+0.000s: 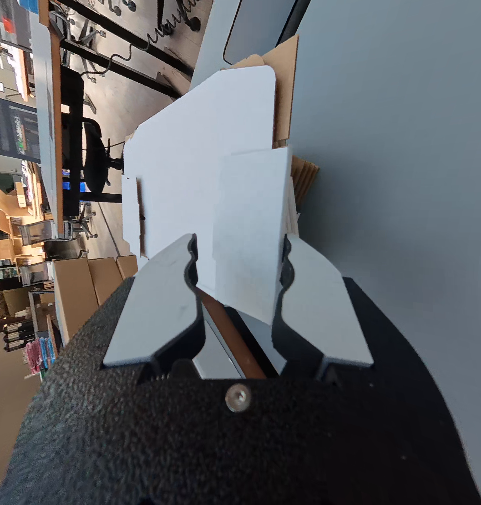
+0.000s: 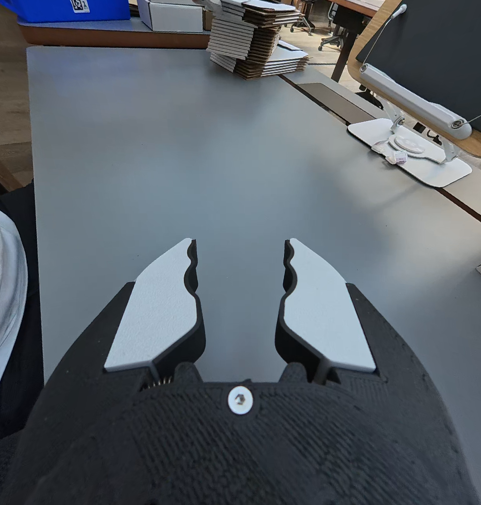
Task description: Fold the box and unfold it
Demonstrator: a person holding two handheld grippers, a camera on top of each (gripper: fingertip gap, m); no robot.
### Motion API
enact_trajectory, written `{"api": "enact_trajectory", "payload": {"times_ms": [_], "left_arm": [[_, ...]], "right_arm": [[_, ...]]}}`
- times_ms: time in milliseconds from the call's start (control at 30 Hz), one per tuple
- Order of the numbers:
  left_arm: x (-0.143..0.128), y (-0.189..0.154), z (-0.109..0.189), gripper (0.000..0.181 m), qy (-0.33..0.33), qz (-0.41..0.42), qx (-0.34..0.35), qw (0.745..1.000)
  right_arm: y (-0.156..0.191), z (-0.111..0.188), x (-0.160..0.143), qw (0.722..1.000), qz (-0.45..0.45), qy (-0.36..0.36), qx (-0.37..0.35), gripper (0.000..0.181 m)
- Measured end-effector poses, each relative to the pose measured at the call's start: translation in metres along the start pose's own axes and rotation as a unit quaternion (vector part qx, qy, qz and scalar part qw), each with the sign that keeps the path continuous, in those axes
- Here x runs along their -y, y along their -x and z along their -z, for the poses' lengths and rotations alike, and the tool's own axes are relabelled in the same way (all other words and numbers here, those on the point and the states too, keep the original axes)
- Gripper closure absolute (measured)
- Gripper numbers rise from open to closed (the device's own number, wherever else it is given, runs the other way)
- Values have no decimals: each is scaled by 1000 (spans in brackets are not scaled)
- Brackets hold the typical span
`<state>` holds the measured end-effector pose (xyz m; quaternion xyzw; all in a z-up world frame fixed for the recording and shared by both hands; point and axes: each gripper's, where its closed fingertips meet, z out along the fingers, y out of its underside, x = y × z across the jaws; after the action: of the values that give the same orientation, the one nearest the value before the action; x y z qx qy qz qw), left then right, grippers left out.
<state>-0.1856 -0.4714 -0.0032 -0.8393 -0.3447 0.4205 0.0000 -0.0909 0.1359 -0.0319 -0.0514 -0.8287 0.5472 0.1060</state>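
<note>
A white flat cardboard box [image 1: 201,164], partly unfolded, stands tilted on edge against the grey table [image 1: 397,164] in the left wrist view. One white flap [image 1: 247,240] of it reaches back between the fingers of my left gripper [image 1: 239,240], whose jaws stand wide apart; the flap's edge lies close to the right finger. The box's brown inner side shows at its far edge. My right gripper [image 2: 240,241] is open and empty, low over the bare grey table [image 2: 151,136]. The box does not show in the right wrist view.
A stack of flat cardboard boxes [image 2: 258,49] sits at the table's far edge. A white monitor stand [image 2: 411,153] and screen are at the right. A blue bin [image 2: 70,11] and a folded white box [image 2: 171,13] stand behind. A person's white clothing [image 2: 1,273] is at the left.
</note>
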Motion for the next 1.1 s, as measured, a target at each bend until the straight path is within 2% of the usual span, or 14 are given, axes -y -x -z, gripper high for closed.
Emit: {"api": "enact_trajectory", "payload": {"times_ms": [67,233,367,500,567,633,700,867,967,1100], "left_arm": [[-2,-1,-1,151,5,-15,17,1000],[-2,8,3,165,8,-79,122,989],[8,25,28,176,22,-145,290,946],[32,22,70,176,31,-192,391,900],[52,12,96,176,19,-195,406,892],[75,-13,118,176,-10,-189,376,907],[100,-47,138,176,-43,-177,342,922],[158,-170,175,176,-141,-177,250,942],[182,-243,187,176,-188,-184,201,944],[202,-309,201,176,-232,-228,196,925]], "right_arm": [[1,1,2,1000,1,-5,1,120],[3,4,3,1000,7,-8,-9,120],[5,1,7,1000,-6,-25,-14,121],[4,-7,18,999,-16,-39,-27,123],[2,-11,26,998,-19,-48,-38,125],[0,-15,35,997,-14,-59,-51,134],[1,-19,44,996,-2,-68,-58,152],[9,-33,64,993,20,-87,-73,181],[22,-44,65,995,27,-78,-60,181],[38,-58,52,996,54,-40,-52,181]]}}
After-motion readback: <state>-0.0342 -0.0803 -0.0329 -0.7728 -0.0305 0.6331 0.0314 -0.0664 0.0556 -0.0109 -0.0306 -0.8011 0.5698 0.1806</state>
